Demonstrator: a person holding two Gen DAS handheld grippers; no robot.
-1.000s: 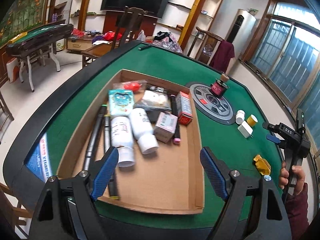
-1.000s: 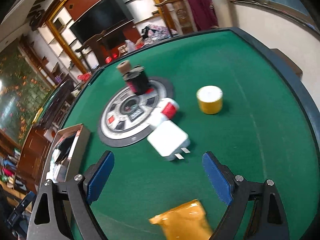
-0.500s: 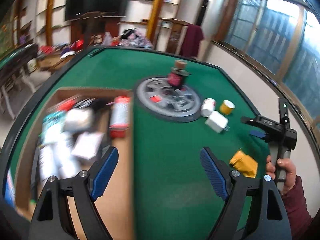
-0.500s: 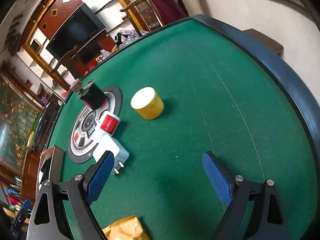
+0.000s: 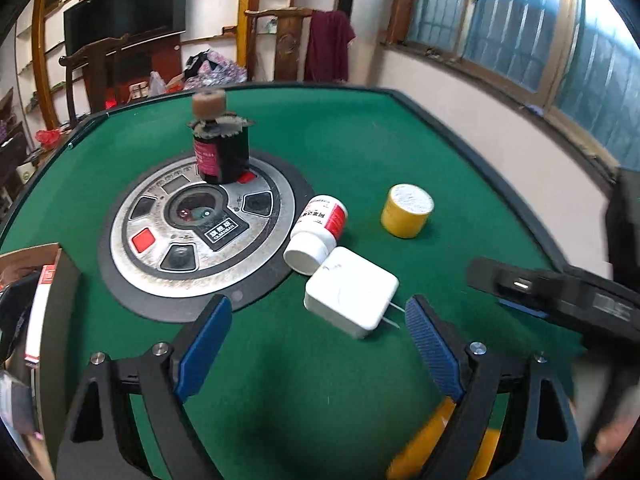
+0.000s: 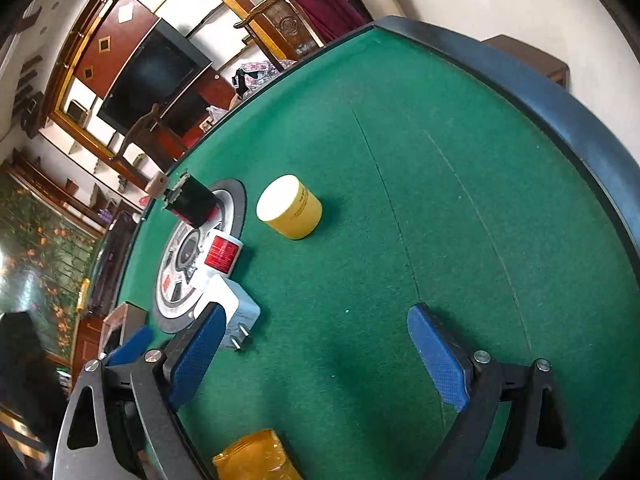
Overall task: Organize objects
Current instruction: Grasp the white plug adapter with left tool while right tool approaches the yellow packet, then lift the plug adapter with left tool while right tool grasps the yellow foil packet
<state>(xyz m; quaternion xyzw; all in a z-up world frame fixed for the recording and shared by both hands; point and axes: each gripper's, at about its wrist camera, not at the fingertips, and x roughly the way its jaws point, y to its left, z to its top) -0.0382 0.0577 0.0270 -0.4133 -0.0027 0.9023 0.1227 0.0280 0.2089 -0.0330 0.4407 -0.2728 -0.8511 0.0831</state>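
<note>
Step in hand, by my reading: a reach for the next loose item on the felt, to go into the box (image 5: pixel 48 292) at far left, whose cardboard corner shows with packets inside.

Left to right, left wrist view:
- Box edge, then the round metal console (image 5: pixel 200 224) set in the table (image 5: pixel 340 128). A dark jar (image 5: pixel 222 152) with a brown cap stands upright on its far rim.
- White pill bottle (image 5: pixel 316 228), red label, lies on its side, cap toward the camera, half on the console's rim and touching the charger.
- White charger (image 5: pixel 352 296): square block, rounded corners, two prongs pointing right. It lies just ahead of the left gripper (image 5: pixel 316 344), roughly centred between the blue pads. Jaws opening, wide apart, nothing in them.
- Yellow tub (image 5: pixel 406 210), white lid, upright, apart from the rest.
- Yellow packet (image 5: pixel 436 444) low down, partly behind the right finger.

Right gripper (image 6: pixel 316 356): jaws spread, empty, over bare felt.

Next move likely calls for lowering the left jaws astride the charger's flat sides, clear of prongs and bottle.
</note>
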